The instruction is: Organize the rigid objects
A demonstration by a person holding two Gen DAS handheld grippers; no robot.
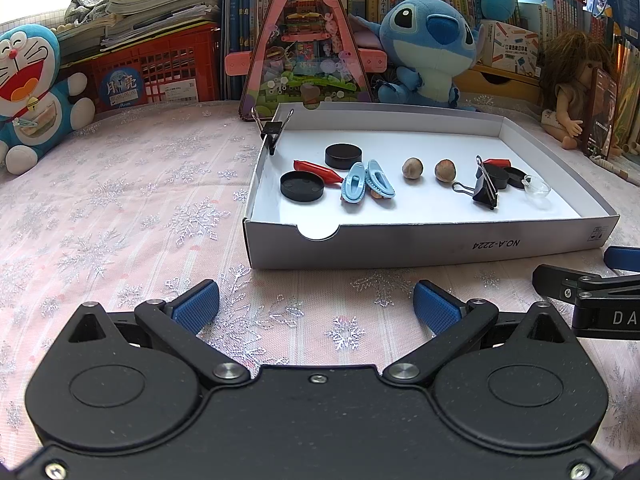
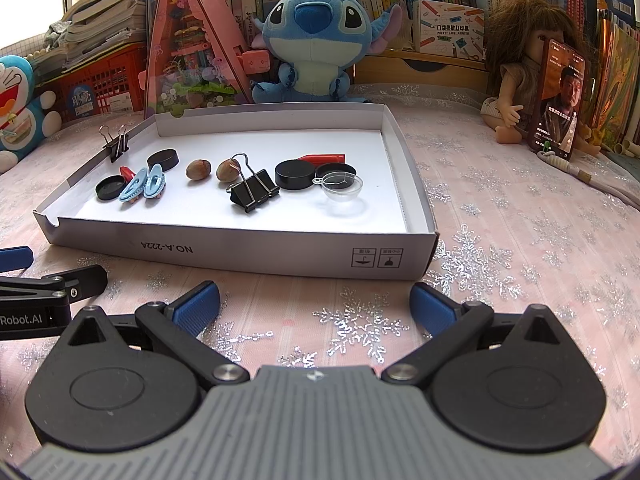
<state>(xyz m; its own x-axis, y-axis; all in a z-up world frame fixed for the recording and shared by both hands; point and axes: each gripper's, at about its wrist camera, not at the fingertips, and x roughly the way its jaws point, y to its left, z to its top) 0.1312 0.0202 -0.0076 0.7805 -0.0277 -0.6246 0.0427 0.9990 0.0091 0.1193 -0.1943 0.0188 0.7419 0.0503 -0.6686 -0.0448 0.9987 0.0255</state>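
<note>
**Rigid objects: all lying in the shallow white cardboard tray, both grippers empty**

The rigid objects lie in a loose row inside the shallow white cardboard tray (image 2: 224,250), which rests on the counter under a pink cloth with silver snowflakes (image 2: 520,240).

Contents, placed relative to the tray:
- Left wall: a small black binder clip (image 2: 117,145) clamped upright on the rim.
- Left part of the floor: a flat black round lid (image 2: 110,188), a taller black disc (image 2: 163,159) behind it, a red plastic piece (image 2: 126,171) between them, and two light-blue plastic clips (image 2: 145,188) side by side, touching each other.
- Centre: two brown hazelnuts (image 2: 198,169), close together but apart.
- Right of centre: a large black binder clip (image 2: 253,192), handles up, just beside the right-hand nut.
- Right part: a black disc (image 2: 293,174), a second black lid (image 2: 335,169) and a second red piece (image 2: 323,158) behind them, and a clear plastic half-dome (image 2: 342,186) in front.

The left gripper (image 1: 316,306) sits in front of the tray's near wall, jaws spread wide, nothing between them. The right gripper (image 2: 315,306) sits likewise in front of the near wall, jaws wide and empty.

Behind the tray stands a blue plush toy (image 2: 316,40).
</note>
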